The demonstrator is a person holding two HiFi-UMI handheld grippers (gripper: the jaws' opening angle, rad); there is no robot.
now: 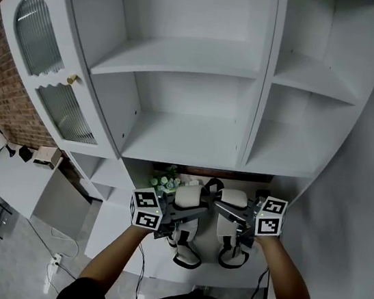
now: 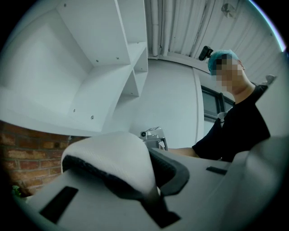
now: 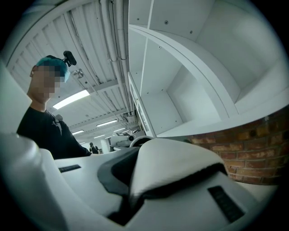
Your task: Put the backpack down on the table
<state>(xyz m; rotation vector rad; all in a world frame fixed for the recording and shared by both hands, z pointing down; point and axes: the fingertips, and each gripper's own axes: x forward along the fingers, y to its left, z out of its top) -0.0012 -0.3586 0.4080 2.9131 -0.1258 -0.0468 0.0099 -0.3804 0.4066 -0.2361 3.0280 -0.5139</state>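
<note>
Left gripper [image 1: 176,214] and right gripper [image 1: 233,221] clamp the backpack [image 1: 189,196] by its 2 straps. Step: set-down. Next: seat it on the table [image 1: 114,236], then release.

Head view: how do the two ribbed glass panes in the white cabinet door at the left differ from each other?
The upper ribbed glass pane has a rounded arch at its top, while the lower ribbed glass pane ends in a straight bottom edge. The upper pane sits above the small gold knob and the lower pane sits below it. Both are grey, ribbed lengthwise, and set in the same white door.
</note>
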